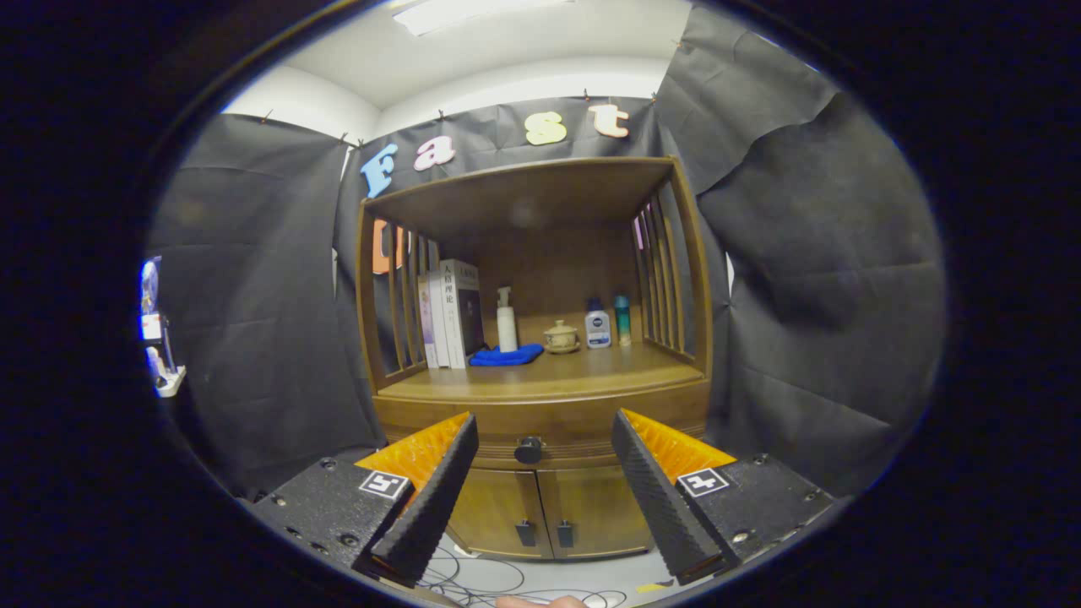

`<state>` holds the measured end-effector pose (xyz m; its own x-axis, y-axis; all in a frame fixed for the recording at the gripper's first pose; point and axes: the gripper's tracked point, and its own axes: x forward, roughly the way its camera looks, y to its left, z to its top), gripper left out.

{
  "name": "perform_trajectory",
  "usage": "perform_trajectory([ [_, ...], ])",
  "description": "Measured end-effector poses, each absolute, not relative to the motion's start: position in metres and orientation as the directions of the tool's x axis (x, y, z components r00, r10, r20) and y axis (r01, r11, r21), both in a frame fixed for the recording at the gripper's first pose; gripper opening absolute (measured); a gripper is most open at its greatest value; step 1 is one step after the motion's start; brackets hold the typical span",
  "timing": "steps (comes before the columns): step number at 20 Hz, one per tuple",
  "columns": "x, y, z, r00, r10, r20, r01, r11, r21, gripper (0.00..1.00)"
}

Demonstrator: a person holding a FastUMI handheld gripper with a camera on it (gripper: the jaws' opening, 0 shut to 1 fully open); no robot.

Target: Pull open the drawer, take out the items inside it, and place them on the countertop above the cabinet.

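You can read vertical Chinese characters on the spine of the white book, which stands among the books at the left end of the tabletop; the lower characters appear to be 理论, the rest is too small. A square black-and-white fiducial marker sits on the tongs; a second one is opposite. Bottle labels are illegible.

Books, blue cloth, bottles

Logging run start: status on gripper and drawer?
Gripper open, holding nothing. Drawer shut, knob ahead between the fingers. Nothing in the way.
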<state>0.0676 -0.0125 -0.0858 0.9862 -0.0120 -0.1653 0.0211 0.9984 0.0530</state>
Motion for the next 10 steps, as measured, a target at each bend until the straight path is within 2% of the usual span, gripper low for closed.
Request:
perform_trajectory([
  [10,0.141,0.001,-0.173,0.954,-0.022,-0.298,0.029,0.999,0.020,1.00],
])
